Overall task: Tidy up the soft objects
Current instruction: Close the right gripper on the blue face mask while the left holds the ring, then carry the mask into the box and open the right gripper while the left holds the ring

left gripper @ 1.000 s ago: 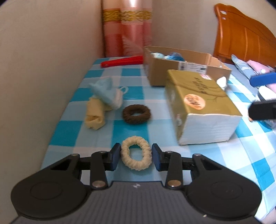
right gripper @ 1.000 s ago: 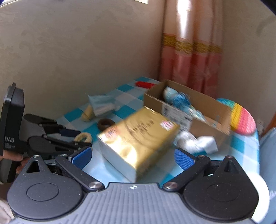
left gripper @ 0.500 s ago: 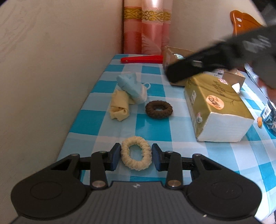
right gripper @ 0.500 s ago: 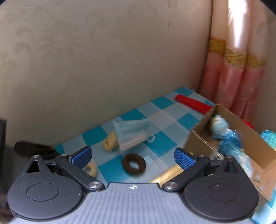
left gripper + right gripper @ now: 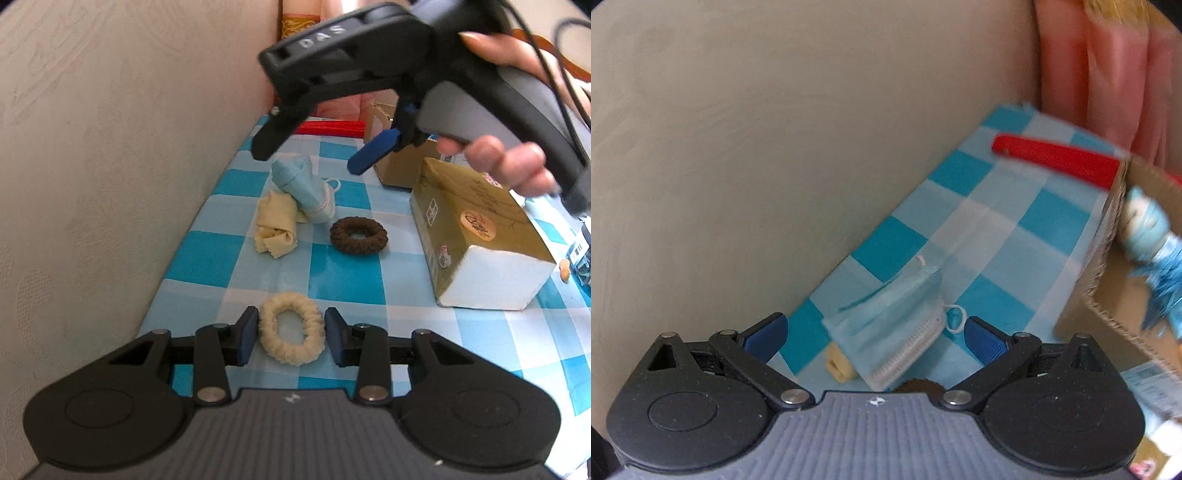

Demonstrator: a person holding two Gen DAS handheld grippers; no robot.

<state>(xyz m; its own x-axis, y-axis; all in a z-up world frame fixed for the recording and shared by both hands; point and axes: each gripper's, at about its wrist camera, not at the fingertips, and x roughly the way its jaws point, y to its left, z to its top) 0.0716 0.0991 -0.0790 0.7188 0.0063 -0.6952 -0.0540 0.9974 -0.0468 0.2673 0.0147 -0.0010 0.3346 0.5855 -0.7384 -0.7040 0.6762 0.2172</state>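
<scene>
**Blues, creams and a splash of red**

The tablecloth (image 5: 340, 273) is checked in bright blue, pale blue and white. On it lie a cream scrunchie (image 5: 291, 328), a dark brown scrunchie (image 5: 358, 235), a pale yellow cloth (image 5: 276, 226) and a light blue face mask (image 5: 894, 325) with white edging. The tissue pack (image 5: 476, 236) is gold with a white end. A red strip (image 5: 1056, 158) lies at the tabletop's far edge. The curtain (image 5: 1100, 74) is pink.

Your right gripper (image 5: 310, 155) is now over the blue face mask (image 5: 304, 188), at 12 o'clock from the left gripper; one second ago it was far at 3 o'clock. In its own view the mask (image 5: 894, 325) now lies between the wide-apart jaws, and the gold tissue pack is gone.
</scene>
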